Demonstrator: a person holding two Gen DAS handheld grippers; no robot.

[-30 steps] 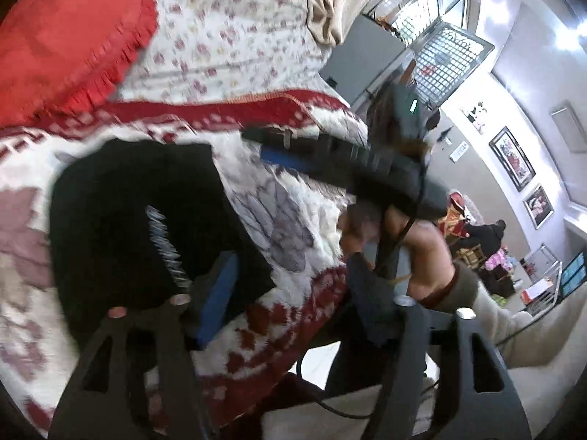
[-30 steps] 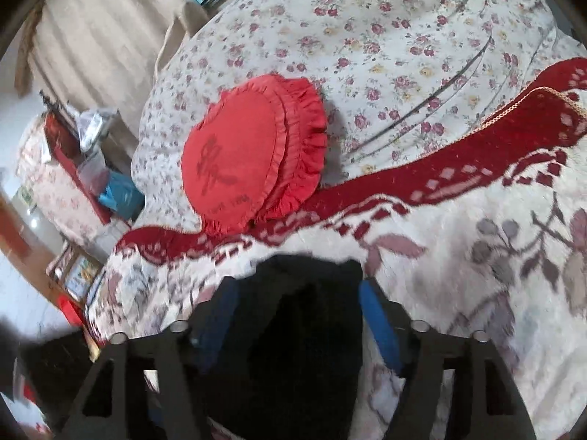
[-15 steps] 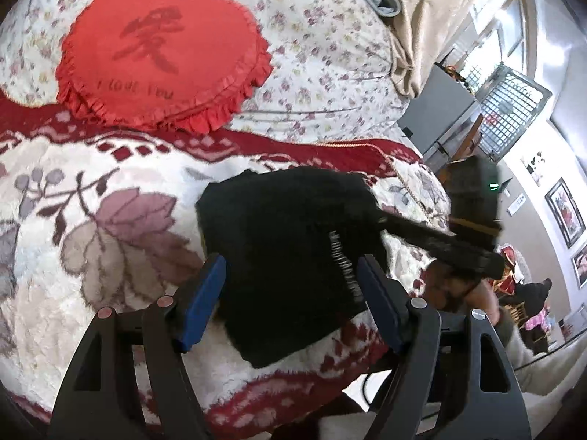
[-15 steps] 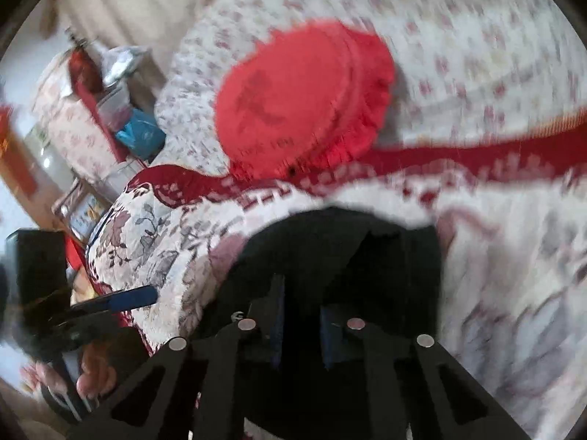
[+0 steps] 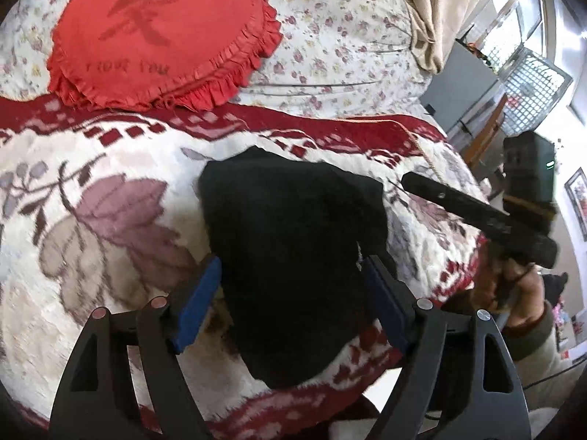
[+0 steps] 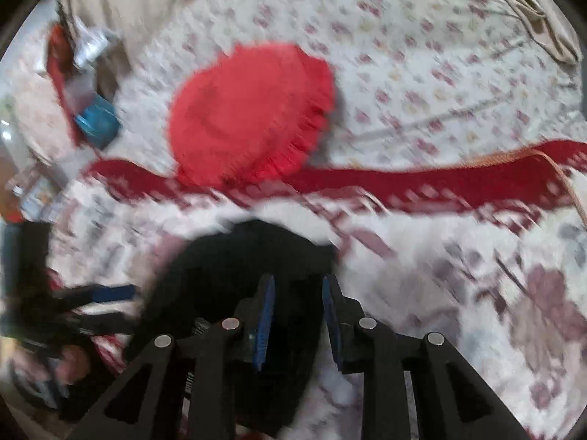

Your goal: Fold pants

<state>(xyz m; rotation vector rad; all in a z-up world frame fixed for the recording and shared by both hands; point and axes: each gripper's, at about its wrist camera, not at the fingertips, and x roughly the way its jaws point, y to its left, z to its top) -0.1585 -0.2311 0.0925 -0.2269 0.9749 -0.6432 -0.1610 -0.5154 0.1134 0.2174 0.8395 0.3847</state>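
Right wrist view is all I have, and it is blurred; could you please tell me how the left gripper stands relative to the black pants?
Observer: The left gripper straddles the folded black pants, jaws wide, just opening further, pads not pressing.
Operator: Thank you; where does the bundle lie?
Observer: On the patterned blanket, close to the bed's near edge.
Operator: And my own gripper?
Observer: The right gripper shows side-on in the left wrist view, its tip by the pants' right edge; its jaws have just been opening.
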